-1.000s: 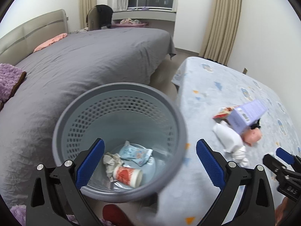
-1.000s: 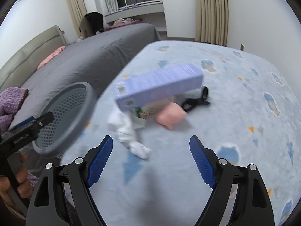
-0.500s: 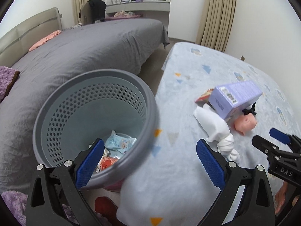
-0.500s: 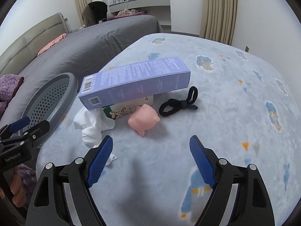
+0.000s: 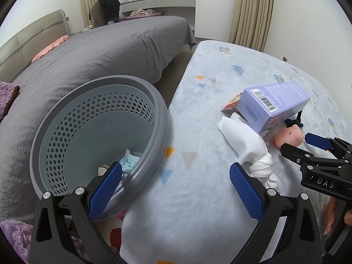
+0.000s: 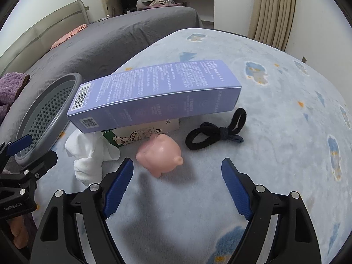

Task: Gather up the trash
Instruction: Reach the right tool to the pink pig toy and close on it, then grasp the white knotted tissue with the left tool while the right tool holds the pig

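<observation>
A grey perforated bin (image 5: 164, 118) stands beside the low blanket-covered table and holds several wrappers. On the table, a long purple box (image 6: 154, 94) rests on a small printed carton (image 6: 140, 132). A knotted white tissue (image 6: 88, 154), a pink pig toy (image 6: 160, 156) and a black hair tie (image 6: 215, 129) lie around it. My right gripper (image 6: 176, 187) is open just short of the pig, nothing between its fingers. My left gripper (image 5: 176, 189) is open over the table edge, its left finger in front of the bin rim and its right finger beside the tissue (image 5: 244, 140).
A large grey bed (image 5: 99, 50) runs along the left behind the bin. Purple fleece (image 5: 8, 96) lies at the far left. Curtains (image 5: 253, 8) and a wall close off the back. The patterned blanket (image 6: 286, 101) stretches bare to the right of the pile.
Both grippers have come down and closer to the pile on the table. In the left wrist view the bin has slid from the centre to the left. Both grippers stayed open.
</observation>
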